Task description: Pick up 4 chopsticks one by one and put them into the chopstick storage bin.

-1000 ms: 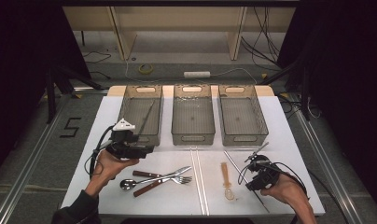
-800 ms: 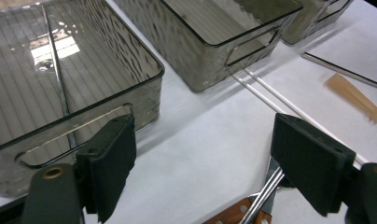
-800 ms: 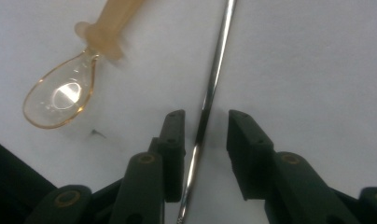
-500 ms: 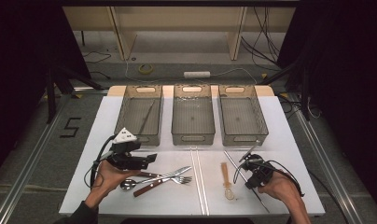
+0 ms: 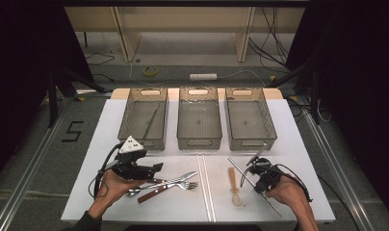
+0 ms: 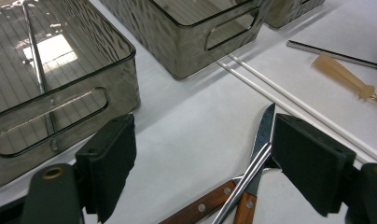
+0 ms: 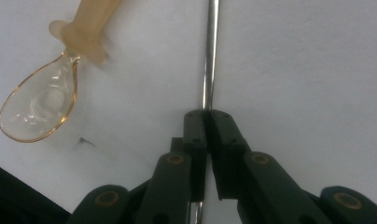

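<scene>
gripping metal chopstick [image 7: 210,51] in right claw [image 7: 206,114]; left claw [image 6: 203,154] gaping.

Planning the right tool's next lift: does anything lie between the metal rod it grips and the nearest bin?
Nothing visible does. The right tool is shut on the metal rod, and bare table lies between it and the right-hand bin. The spoon sits off to its side.

Three bins [image 5: 198,118] stand in a row on the table [image 5: 298,144]. One metal rod [image 5: 151,120] lies in the left bin. On the table: two forks [image 5: 185,180], one knife [image 5: 151,193], one amber spoon [image 5: 233,185], one metal stick [image 5: 238,171], two white rods [image 5: 207,192].
</scene>
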### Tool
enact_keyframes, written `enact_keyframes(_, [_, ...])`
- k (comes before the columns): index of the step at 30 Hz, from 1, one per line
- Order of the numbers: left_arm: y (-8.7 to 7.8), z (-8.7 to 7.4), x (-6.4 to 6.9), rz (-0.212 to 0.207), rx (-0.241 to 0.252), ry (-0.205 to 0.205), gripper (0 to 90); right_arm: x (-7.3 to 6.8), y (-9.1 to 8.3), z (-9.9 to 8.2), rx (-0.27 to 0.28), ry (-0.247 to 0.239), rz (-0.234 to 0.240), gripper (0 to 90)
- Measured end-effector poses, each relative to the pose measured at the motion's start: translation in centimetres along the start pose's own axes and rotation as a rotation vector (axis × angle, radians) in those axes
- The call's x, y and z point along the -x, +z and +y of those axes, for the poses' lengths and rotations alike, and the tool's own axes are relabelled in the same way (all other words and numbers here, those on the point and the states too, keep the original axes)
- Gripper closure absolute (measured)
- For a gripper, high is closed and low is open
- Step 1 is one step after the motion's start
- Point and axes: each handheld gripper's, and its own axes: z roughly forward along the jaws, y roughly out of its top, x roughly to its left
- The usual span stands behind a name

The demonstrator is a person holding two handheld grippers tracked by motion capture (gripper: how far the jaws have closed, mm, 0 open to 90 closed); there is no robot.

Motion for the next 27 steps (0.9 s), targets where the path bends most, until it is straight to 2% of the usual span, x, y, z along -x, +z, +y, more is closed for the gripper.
enact_keyframes(6, [0.0,-0.1,0.1,-0.001,0.003,0.009,21.6,0.2,0.0,0.0,-0.001,0.012,0.011,86.5])
enact_keyframes(13, [0.1,-0.1,0.2,-0.006,-0.002,0.017,21.7,0.3,-0.2,0.0,0.014,-0.001,0.002,86.9])
enact_keyframes(19, [0.4,-0.1,0.5,-0.014,-0.010,0.026,21.7,0.6,-1.1,-0.2,0.065,-0.003,0.008,87.0])
enact_keyframes(22, [0.6,0.0,0.7,-0.021,-0.015,0.034,21.7,0.6,-1.6,-0.4,0.084,-0.015,0.024,87.0])
enact_keyframes(27, [0.9,0.3,1.5,-0.051,-0.022,0.067,21.8,0.0,-2.6,-0.3,0.107,-0.069,0.012,86.9])
